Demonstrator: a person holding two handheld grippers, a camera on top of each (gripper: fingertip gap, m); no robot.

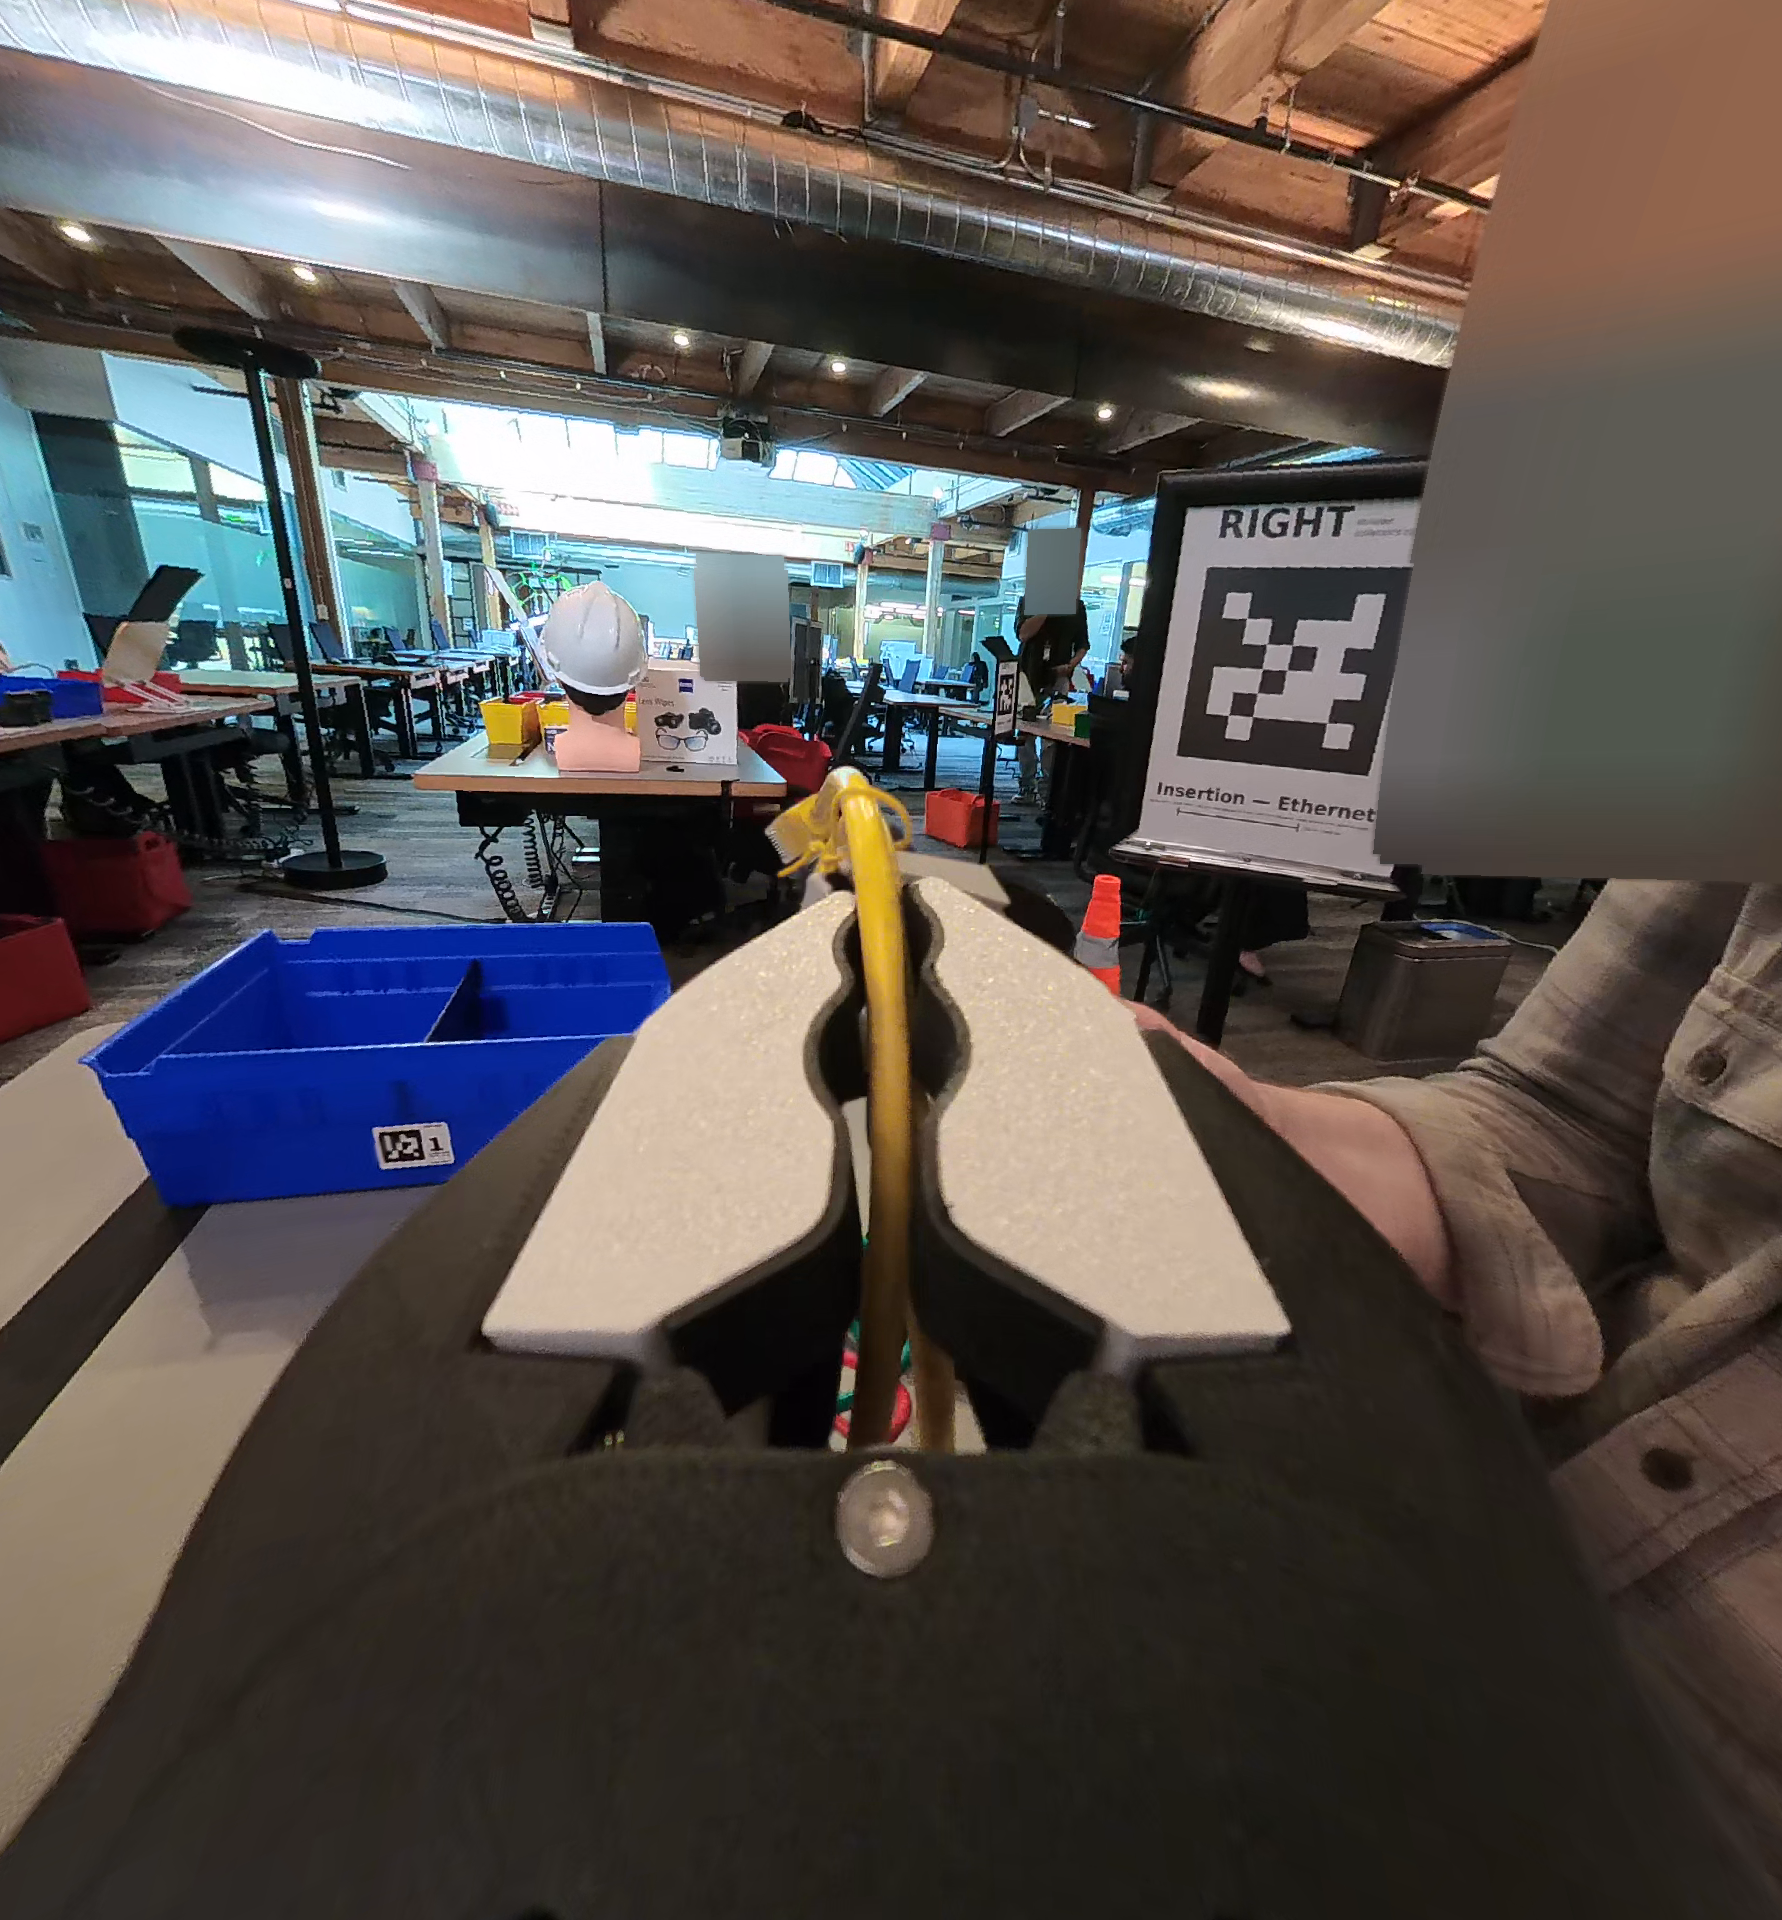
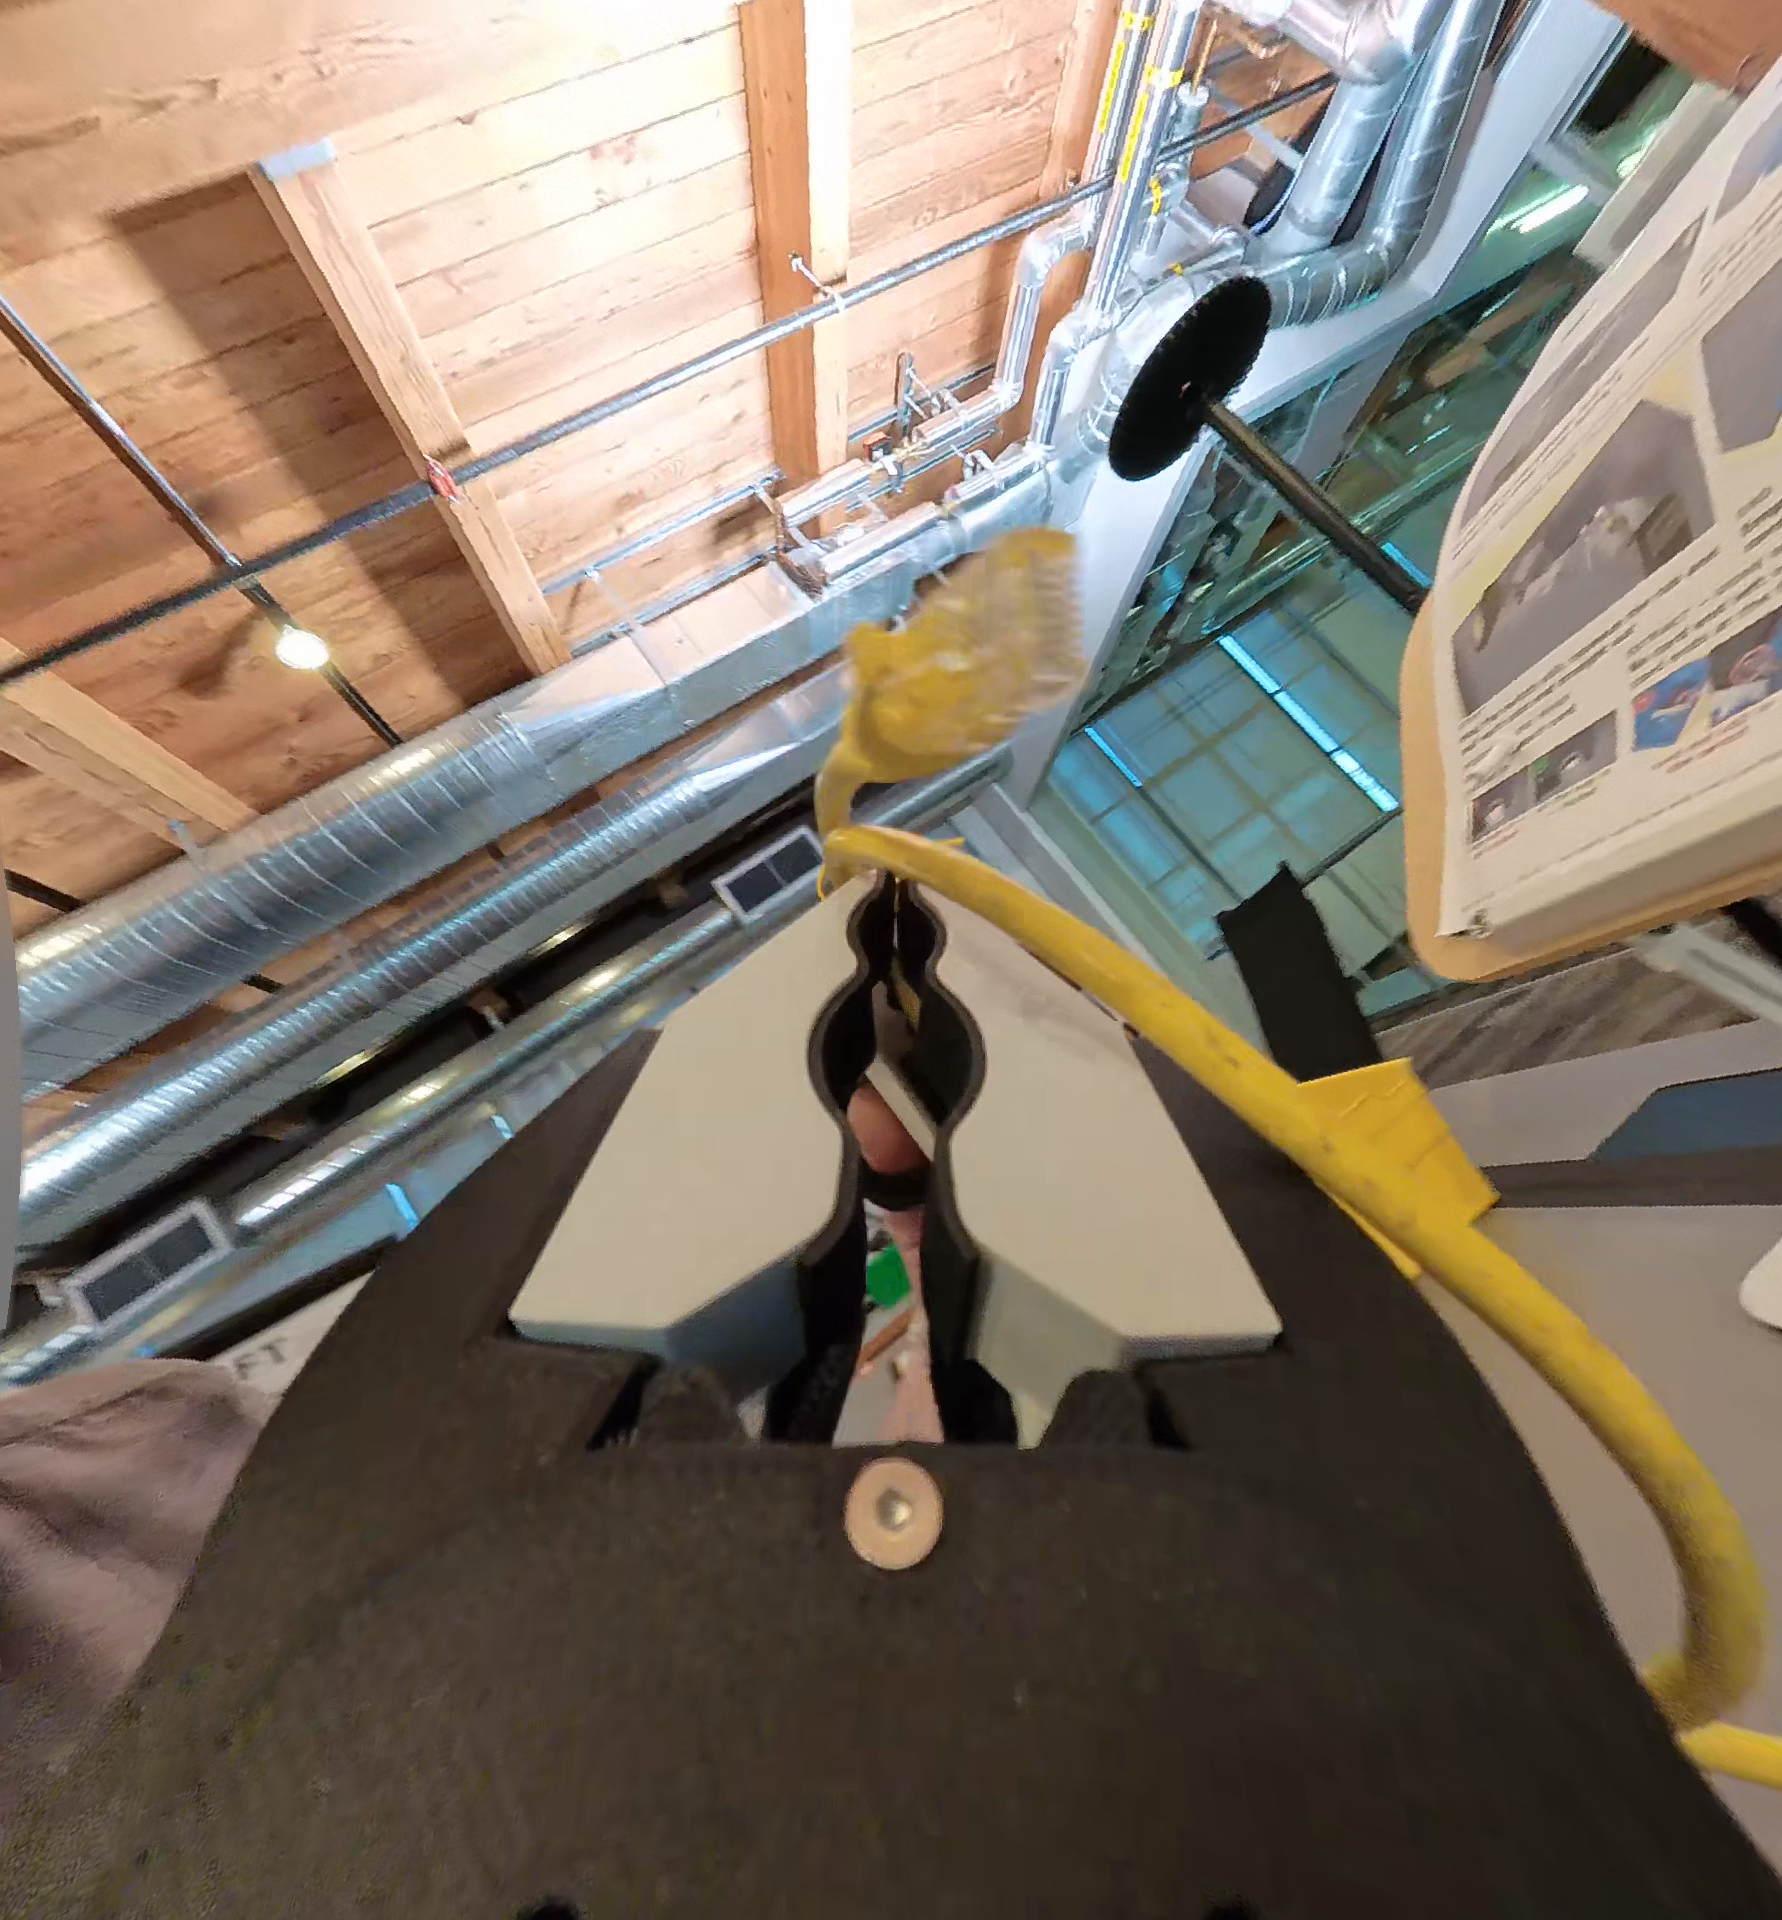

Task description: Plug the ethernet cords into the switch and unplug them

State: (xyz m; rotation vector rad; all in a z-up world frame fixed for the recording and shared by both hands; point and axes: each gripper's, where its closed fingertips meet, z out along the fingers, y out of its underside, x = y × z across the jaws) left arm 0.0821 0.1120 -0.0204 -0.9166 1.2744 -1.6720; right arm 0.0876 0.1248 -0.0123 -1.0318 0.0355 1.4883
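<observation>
In the left wrist view my left gripper [image 1: 882, 896] is shut on a yellow ethernet cord [image 1: 887, 1091] that runs lengthwise between the fingers. Its clear plug [image 1: 809, 831] sticks out just past the tips. A grey and black part of the other gripper [image 1: 980, 883] shows right behind those tips. In the right wrist view my right gripper [image 2: 882, 883] points up at the ceiling and pinches a yellow cord [image 2: 1157, 997] at its very tips. The blurred plug [image 2: 970, 644] stands above them. A yellow tape flag [image 2: 1386, 1132] sits on the cord. The switch is not in view.
A blue divided bin [image 1: 378, 1049] stands on the grey table [image 1: 25, 1195] to the left. A marker sign on a stand [image 1: 1282, 675] is at the right, beside a person's checked sleeve [image 1: 1645, 1195]. An instruction sheet on a wooden board [image 2: 1614, 571] hangs at the upper right. Only a small space, under 4 cm, lies between the two pairs of fingers.
</observation>
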